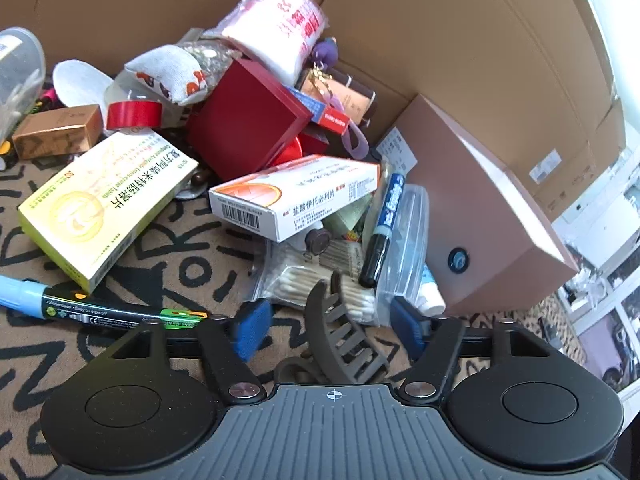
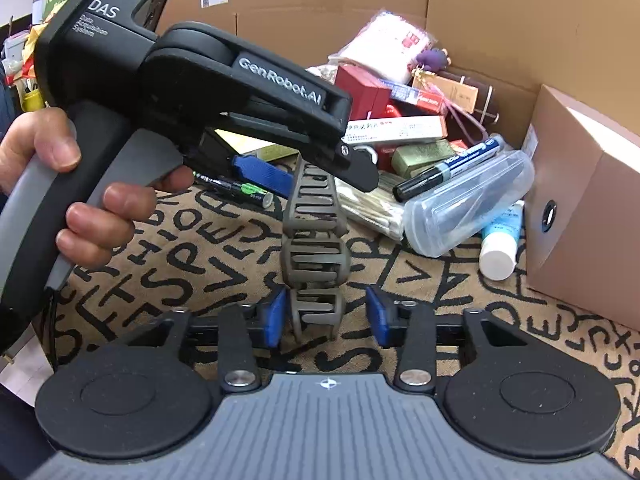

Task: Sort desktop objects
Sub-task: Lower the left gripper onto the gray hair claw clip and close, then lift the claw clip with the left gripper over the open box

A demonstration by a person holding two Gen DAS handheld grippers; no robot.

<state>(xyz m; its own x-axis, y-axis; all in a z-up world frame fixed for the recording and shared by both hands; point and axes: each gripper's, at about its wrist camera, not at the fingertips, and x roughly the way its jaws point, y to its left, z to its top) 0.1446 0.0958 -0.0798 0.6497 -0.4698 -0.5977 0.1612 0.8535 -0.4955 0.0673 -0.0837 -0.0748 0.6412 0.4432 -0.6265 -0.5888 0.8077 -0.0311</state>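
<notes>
So off to the left gripper's (image 1: pixel 332 326) left there's a black marker (image 1: pixel 100 308) lying flat on the patterned mat (image 1: pixel 192 256). The brown hair claw clip (image 1: pixel 340 344) sits right between its blue pads (image 1: pixel 252 330), which are spread apart and not touching it. Right gripper (image 2: pixel 326 314) is released too, pads on either side of the clip's near end. To its right, a pink box (image 2: pixel 592 208).
</notes>
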